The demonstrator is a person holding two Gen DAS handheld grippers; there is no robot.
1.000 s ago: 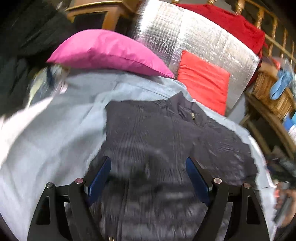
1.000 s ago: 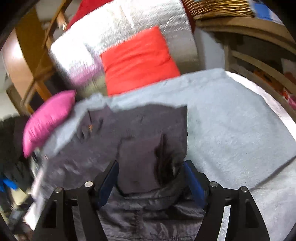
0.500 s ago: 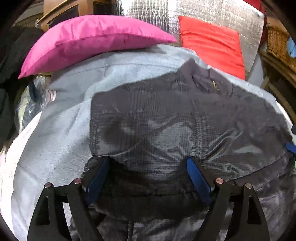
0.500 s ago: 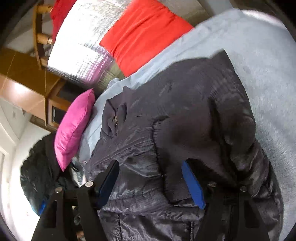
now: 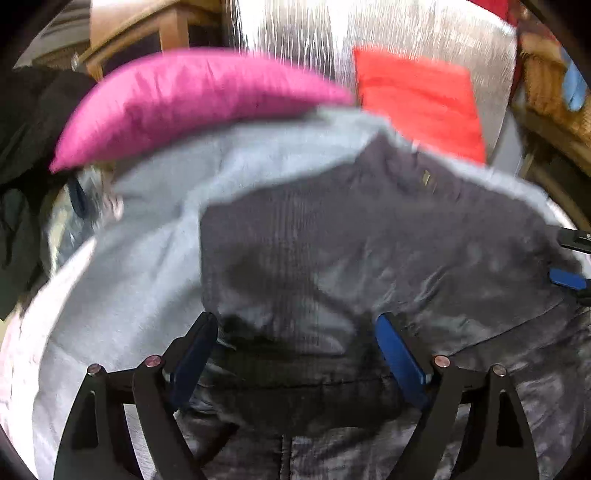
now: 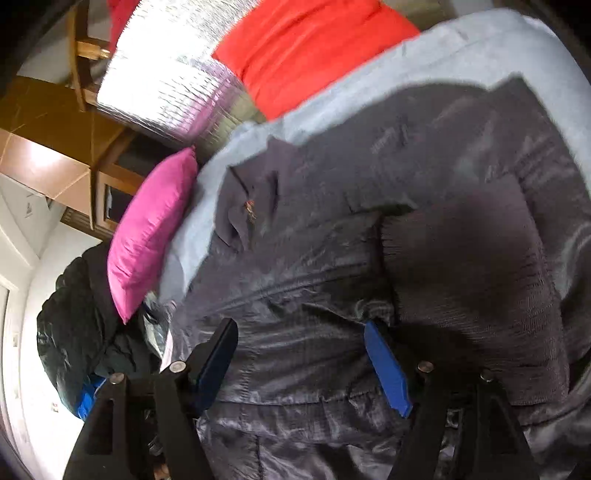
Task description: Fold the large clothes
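Note:
A large dark grey jacket (image 5: 369, 251) lies on a light grey blanket (image 5: 140, 266), collar toward the pillows, with its sleeves folded over the body. My left gripper (image 5: 295, 332) is open just above the jacket's lower left part, its blue pads (image 5: 397, 360) wide apart. In the right wrist view the jacket (image 6: 332, 236) fills the frame, a ribbed sleeve cuff (image 6: 472, 280) lying on top. My right gripper (image 6: 299, 354) is open over the jacket, holding nothing. Its blue pad also shows at the right edge of the left wrist view (image 5: 567, 278).
A pink pillow (image 5: 192, 99) and a red cushion (image 5: 417, 99) lean against a silver quilted panel (image 5: 406, 33) at the head of the bed. Dark clothes (image 6: 81, 317) are piled off the left side. A wicker basket (image 5: 546, 85) stands at right.
Both grippers have dropped closer to the jacket and shifted slightly. The left view has swung a little; the jacket's folded sleeves lie much as before. Both stay open.

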